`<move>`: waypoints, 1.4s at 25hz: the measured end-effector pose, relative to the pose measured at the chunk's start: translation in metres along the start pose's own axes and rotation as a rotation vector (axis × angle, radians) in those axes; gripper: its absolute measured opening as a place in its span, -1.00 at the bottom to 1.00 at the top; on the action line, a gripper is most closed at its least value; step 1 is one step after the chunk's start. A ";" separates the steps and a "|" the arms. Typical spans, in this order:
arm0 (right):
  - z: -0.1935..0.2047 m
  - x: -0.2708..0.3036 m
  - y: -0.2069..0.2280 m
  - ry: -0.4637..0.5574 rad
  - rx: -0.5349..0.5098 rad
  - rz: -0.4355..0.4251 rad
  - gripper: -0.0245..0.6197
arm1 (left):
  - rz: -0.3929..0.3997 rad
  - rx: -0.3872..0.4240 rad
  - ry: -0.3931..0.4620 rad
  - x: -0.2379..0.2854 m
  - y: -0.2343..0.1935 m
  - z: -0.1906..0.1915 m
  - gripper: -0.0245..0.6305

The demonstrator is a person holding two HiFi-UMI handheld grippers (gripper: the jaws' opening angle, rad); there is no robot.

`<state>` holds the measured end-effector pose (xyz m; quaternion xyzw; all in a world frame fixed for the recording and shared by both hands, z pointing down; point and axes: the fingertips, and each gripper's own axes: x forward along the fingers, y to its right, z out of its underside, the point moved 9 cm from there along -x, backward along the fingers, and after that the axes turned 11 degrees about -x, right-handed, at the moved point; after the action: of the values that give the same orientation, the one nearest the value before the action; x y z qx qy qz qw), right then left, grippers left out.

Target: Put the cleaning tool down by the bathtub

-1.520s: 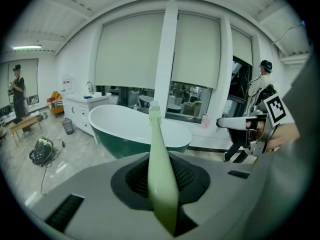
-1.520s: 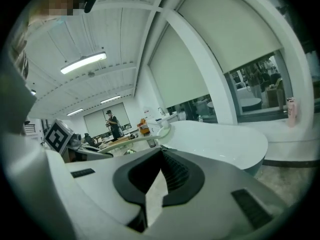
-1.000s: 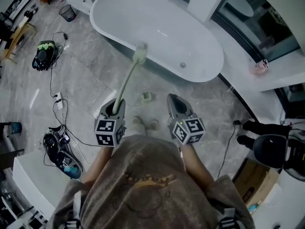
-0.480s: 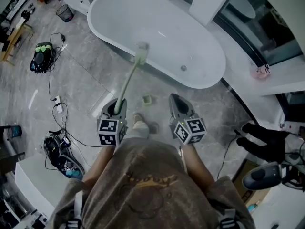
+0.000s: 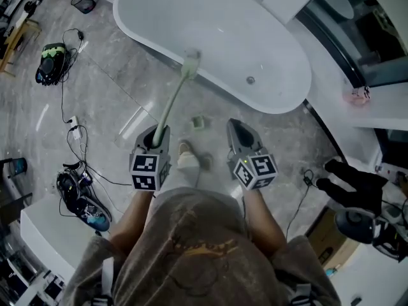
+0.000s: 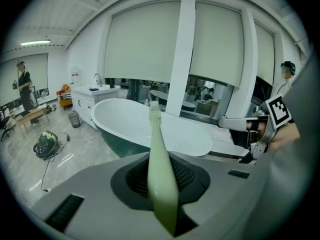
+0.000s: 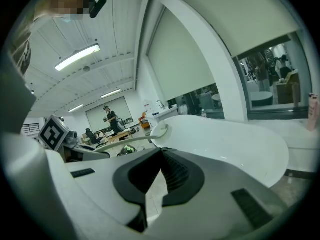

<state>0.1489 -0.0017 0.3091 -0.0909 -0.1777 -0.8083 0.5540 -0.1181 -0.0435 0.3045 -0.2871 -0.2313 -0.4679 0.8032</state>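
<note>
Now left tool [image 5: 157,134] pinching green brush [image 5: 173,99] handle — right tool [image 5: 235,128] pressed together.

Waste bin [image 5: 83,0], perhaps a backpack [image 5: 50,62]

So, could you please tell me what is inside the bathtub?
Only a drain shows on the white bathtub floor. The brush head of the cleaning tool, held by the left gripper, covers a small patch at the near rim.

A: What flanks the white pillar [image 6: 180,59]?
B: Pale blinds [image 6: 142,44] either side, dark windows [image 6: 210,91] beneath them.
A: And left of it?
B: A white counter [image 6: 92,90], maybe with a tap, on grey marble floor [image 6: 70,149]; strip light [image 6: 42,43] overhead.
</note>
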 end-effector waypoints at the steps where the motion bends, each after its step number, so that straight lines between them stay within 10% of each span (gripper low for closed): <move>1: 0.002 0.002 0.002 0.000 0.001 0.001 -0.92 | -0.001 0.000 -0.007 0.002 -0.002 0.002 -0.73; 35: 0.169 0.089 0.017 -0.153 0.006 -0.006 -0.92 | -0.039 -0.060 -0.168 0.117 -0.071 0.165 -0.73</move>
<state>0.1233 -0.0183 0.4980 -0.1502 -0.2221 -0.8001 0.5367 -0.1442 -0.0323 0.5169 -0.3445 -0.2892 -0.4648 0.7627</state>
